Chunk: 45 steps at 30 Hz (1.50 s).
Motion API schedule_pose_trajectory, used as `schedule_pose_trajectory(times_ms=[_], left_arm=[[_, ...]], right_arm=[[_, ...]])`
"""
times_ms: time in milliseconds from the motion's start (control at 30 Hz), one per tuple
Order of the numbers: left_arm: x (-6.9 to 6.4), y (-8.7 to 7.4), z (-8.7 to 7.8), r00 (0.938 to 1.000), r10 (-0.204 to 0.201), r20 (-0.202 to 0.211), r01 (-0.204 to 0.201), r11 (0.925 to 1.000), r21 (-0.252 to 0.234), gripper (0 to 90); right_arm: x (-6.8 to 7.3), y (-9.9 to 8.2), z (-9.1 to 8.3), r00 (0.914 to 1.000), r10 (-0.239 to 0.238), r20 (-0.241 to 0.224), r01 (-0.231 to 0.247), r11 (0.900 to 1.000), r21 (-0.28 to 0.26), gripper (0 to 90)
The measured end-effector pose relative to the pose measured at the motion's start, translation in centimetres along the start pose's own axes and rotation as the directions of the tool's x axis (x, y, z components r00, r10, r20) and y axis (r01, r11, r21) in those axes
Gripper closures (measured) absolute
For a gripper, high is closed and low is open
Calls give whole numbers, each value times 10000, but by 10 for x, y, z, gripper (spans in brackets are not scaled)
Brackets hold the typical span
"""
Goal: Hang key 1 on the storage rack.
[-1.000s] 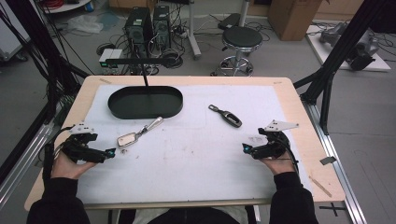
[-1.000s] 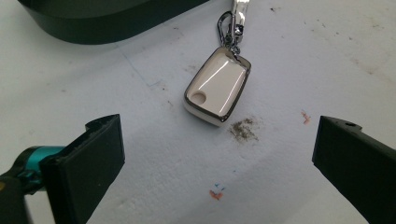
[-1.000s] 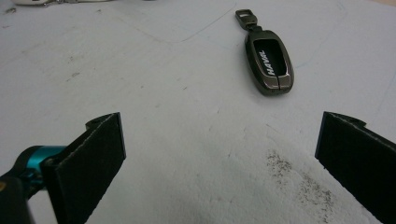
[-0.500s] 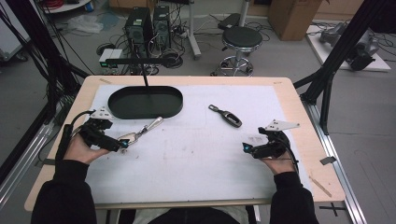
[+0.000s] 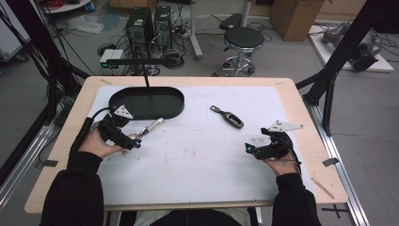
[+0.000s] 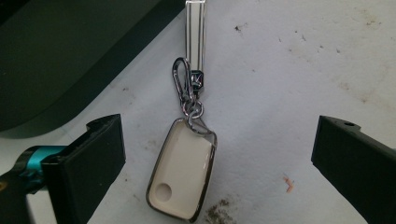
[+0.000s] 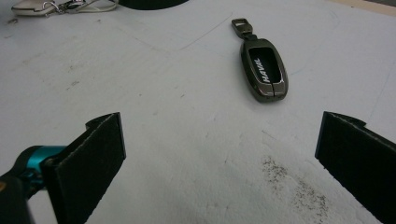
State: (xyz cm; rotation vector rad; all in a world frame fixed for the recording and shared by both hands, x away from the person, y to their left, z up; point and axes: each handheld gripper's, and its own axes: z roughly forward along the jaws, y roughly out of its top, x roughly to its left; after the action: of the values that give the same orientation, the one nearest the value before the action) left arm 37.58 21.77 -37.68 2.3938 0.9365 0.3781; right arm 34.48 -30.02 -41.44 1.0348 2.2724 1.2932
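Both forearms in from the near edge, black sleeves down to the wrists. Left gripper (image 5: 134,142) held low at the left, angled forward and to the right, jaws spread wide — nothing between the pads. Right gripper (image 5: 248,149) low at the right, pointing left, jaws equally wide apart — hand (image 5: 277,160) wrapped behind it.

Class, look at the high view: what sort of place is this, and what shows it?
Probably a lab or workshop: computer towers on the floor, tangled cables, and a black frame around the table.
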Motion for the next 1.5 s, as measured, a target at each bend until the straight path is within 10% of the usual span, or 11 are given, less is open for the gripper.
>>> schedule_pose_trajectory(times_ms=[967, 1500], left_arm=[[5, 53, 67, 9941, 720, 805, -808, 9906, 1107, 77], [7, 54, 90, 9925, 490, 1116, -669, 9843, 1631, 98]], right_arm=[[0, 0, 0, 9998, -87, 160, 87, 10000, 47, 8], [0, 0, -3, 9996, -25, 271, 28, 10000, -96, 9]])
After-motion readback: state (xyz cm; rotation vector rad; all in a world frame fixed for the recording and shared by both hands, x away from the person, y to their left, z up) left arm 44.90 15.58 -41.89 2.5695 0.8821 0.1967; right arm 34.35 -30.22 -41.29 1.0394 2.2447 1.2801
